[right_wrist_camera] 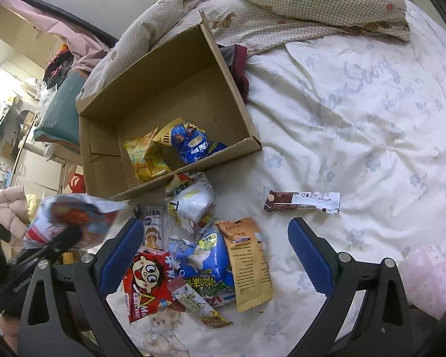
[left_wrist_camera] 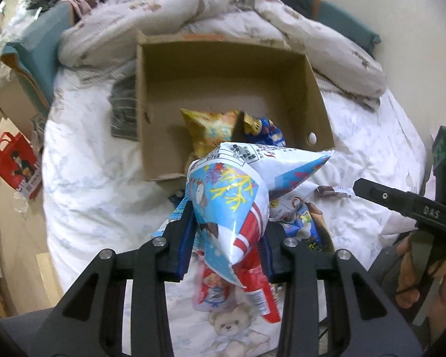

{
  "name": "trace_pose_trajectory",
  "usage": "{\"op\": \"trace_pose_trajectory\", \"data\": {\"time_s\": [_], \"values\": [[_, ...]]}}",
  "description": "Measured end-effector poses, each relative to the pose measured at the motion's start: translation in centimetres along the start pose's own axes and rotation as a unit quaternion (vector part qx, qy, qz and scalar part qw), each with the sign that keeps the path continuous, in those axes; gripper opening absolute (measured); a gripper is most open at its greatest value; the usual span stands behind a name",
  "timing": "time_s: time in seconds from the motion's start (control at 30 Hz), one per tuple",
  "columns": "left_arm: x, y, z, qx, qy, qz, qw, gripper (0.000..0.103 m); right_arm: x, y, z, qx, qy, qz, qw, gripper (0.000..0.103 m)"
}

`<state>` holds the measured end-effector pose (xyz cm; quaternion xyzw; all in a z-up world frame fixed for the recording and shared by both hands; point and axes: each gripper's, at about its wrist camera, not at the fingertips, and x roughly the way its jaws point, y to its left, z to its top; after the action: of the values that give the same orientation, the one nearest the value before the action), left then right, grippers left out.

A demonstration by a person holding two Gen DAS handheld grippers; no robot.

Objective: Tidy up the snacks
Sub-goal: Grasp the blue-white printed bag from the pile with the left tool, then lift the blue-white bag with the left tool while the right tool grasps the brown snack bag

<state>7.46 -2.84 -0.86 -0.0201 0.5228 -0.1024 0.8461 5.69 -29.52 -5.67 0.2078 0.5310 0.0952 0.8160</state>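
The left tool (left_wrist_camera: 227, 238) is clamped on one blue-and-white snack bag (left_wrist_camera: 235, 208), held above the bed (right_wrist_camera: 356, 113), just short of the near wall of the one cardboard box (left_wrist_camera: 223, 68). Two packets already lie in the box: a yellow bag (right_wrist_camera: 145, 157) and a dark blue bag (right_wrist_camera: 193, 145), touching, near its front wall. The right tool (right_wrist_camera: 215, 255) stands wide, holding nothing, over the loose pile on the bed. In that pile about six packets show: a red candy bag (right_wrist_camera: 145, 285), a blue bag (right_wrist_camera: 205, 261), an orange sachet (right_wrist_camera: 249, 261), a white bag (right_wrist_camera: 193, 202), a slim white stick (right_wrist_camera: 153, 226) and a pink-topped stick (right_wrist_camera: 193, 303). One brown-and-white bar (right_wrist_camera: 301, 202) lies apart, at two o'clock from the pile.
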Motion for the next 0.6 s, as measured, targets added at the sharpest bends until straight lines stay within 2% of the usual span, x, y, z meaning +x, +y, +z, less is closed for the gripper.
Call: {"op": "trace_pose_trajectory", "data": {"time_s": [0.2,0.33,0.4,0.6], "values": [[-1.3,3.0,-1.5,-0.041,-0.013,0.017,0.9989,0.033,0.5,-0.8,-0.1,0.023,0.018,0.010,1.000,0.100],[-0.9,5.0,-2.6,-0.077,-0.025,0.054,0.9953,0.033,1.7,-1.7,-0.3,0.028,0.047,-0.025,0.998,0.099],[-0.6,5.8,-2.6,-0.096,-0.020,0.050,0.9939,0.033,2.3,-1.9,-0.5,0.021,0.065,-0.032,0.997,0.098],[-0.1,5.9,-3.0,-0.108,-0.003,0.034,0.9935,0.033,5.2,-1.6,-1.9,-0.012,0.133,-0.060,0.989,0.075]]}}
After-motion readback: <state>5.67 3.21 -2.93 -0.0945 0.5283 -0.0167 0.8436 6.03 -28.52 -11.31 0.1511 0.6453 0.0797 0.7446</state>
